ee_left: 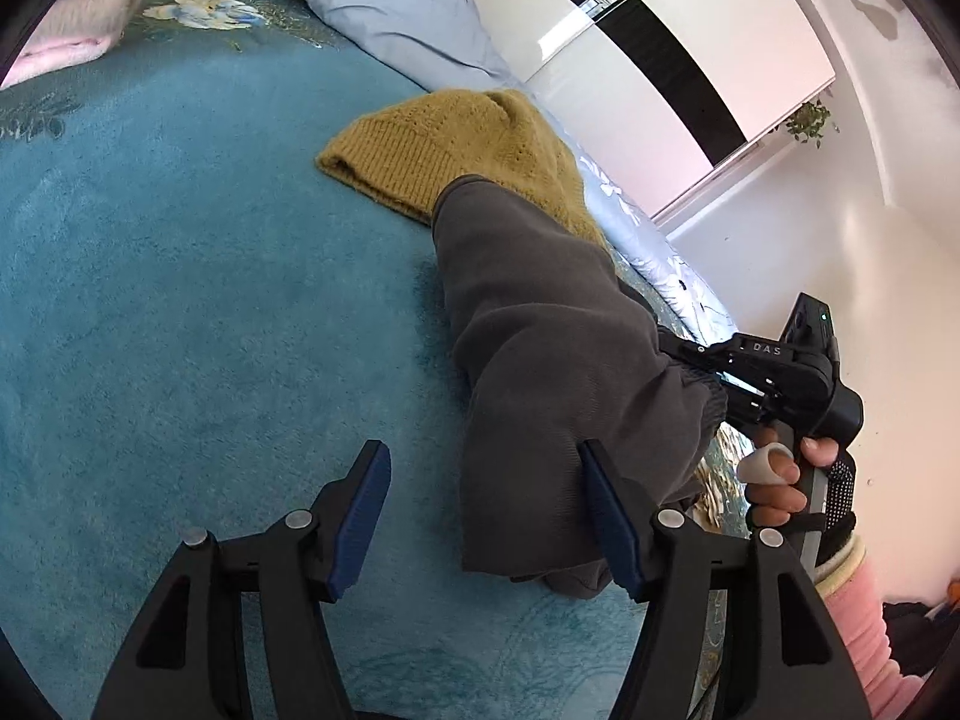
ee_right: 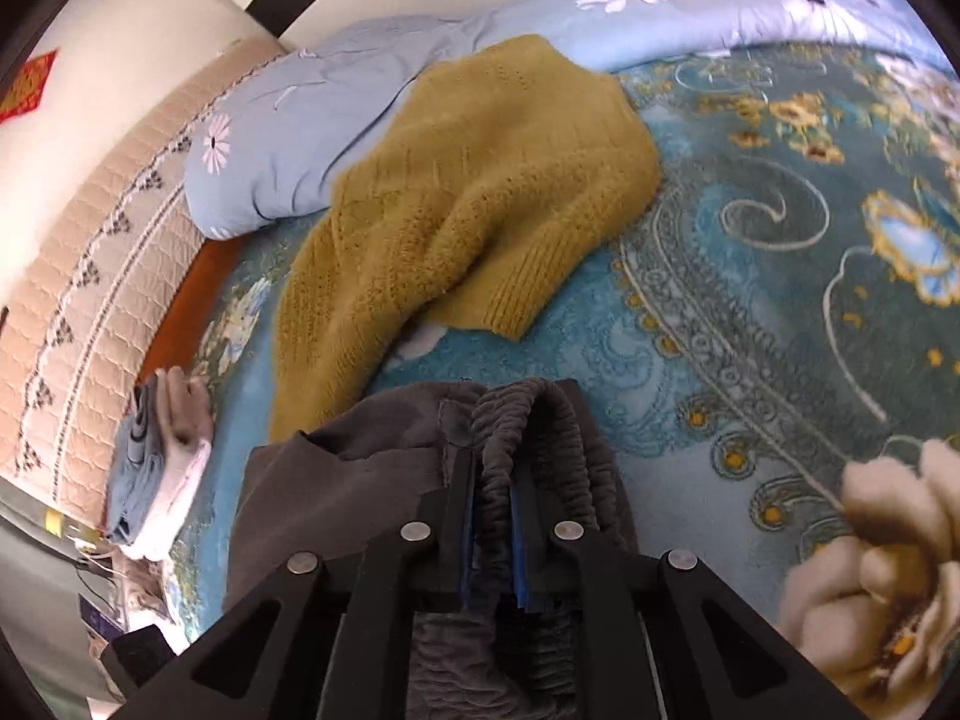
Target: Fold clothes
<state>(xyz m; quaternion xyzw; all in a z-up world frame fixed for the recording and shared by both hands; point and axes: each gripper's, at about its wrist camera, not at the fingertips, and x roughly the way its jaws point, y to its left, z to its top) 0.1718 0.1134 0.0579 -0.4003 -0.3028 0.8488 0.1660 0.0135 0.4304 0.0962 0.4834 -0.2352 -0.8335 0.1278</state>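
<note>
Fold in hand, judged early: right gripper (ee_right: 492, 498) pinches the elastic waistband of the grey trousers (ee_left: 540, 360), draped toward the bed's (ee_left: 180, 300) edge, left gripper (ee_left: 486, 516) spread beside the cloth, which next needs its own pinch.

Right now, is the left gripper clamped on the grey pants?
No, the left gripper is open, its fingers spread apart, with the grey pants beside one finger, not between them.

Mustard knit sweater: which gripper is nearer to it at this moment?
Right. The right gripper, clamped on the grey trousers' waistband, sits just short of the mustard knit sweater. The left gripper hangs open farther back, by the trousers' lower end.
</note>
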